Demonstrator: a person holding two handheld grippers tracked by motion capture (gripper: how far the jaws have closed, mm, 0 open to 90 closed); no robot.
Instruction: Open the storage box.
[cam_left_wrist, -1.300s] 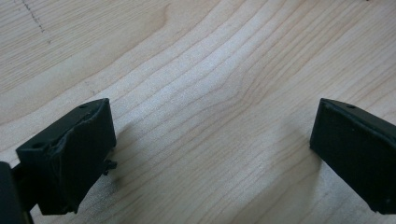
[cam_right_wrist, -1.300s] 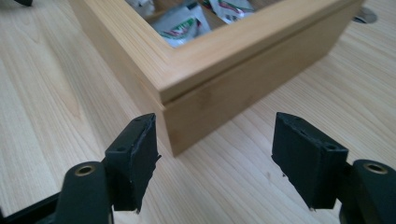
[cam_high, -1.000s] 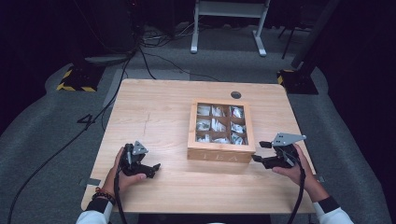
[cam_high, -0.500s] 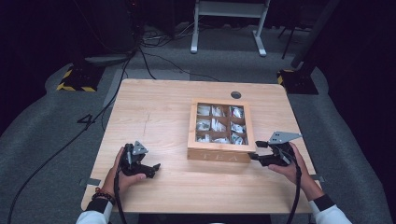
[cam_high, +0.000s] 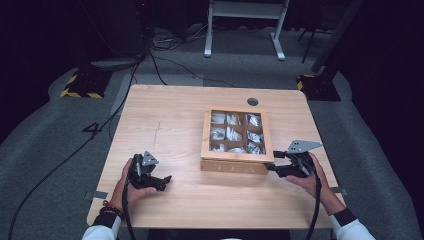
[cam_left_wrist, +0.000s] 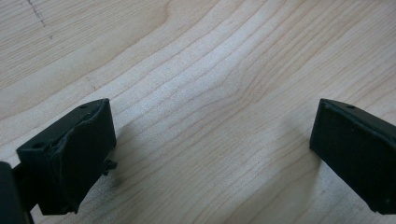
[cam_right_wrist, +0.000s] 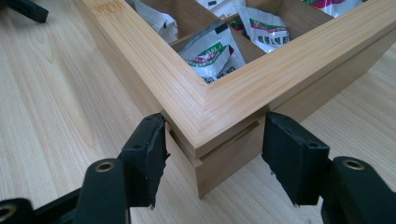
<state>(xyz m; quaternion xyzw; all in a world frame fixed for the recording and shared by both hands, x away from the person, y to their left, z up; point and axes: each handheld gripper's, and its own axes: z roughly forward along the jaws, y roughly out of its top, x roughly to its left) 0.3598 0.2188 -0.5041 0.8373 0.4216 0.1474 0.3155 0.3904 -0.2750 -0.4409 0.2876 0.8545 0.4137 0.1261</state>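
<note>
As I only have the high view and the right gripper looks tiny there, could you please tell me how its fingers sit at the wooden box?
Observer: The right gripper straddles the wooden box at its near corner. Its fingers have just been closing, and a gap remains at one of them.
Operator: Thank you. Is the lid down?
Observer: Yes, the lid lies on the base, with a thin seam between them at that corner.
Operator: And the left gripper?
Observer: The left gripper has its fingers wide apart over the bare table, with nothing between them.
</note>
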